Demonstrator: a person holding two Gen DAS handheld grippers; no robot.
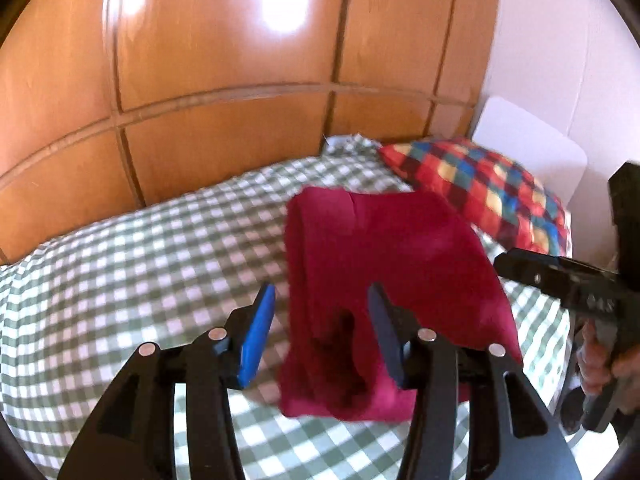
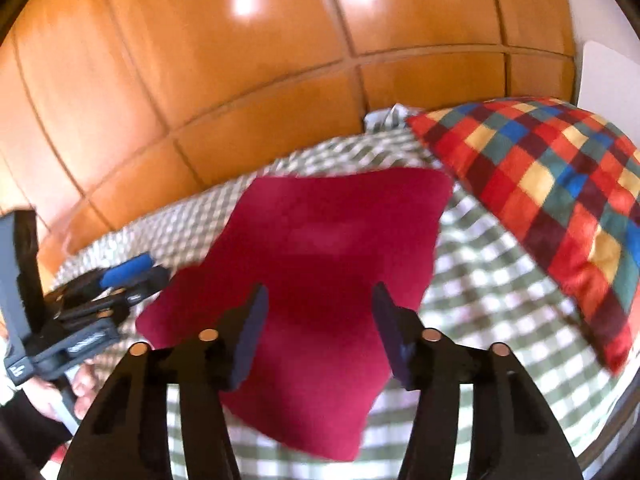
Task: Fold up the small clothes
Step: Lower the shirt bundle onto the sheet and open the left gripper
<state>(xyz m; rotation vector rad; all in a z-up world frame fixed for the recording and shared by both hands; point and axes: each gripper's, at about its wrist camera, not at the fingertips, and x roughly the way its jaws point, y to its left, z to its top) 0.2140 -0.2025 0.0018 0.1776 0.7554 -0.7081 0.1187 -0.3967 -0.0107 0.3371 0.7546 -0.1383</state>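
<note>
Two grippers spread apart, gripping nothing | left gripper (image 1: 322, 330) over near edge of red garment (image 1: 384, 280) | right gripper (image 2: 318, 330) above it | garment folded on checked bedspread (image 1: 140, 264), beside plaid pillow (image 2: 552, 196)

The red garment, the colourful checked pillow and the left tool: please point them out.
red garment (image 2: 320, 248), right wrist view, middle of the cloth
colourful checked pillow (image 2: 560, 200), right wrist view, its top face
left tool (image 1: 322, 316), left wrist view, between its fingertips
</note>
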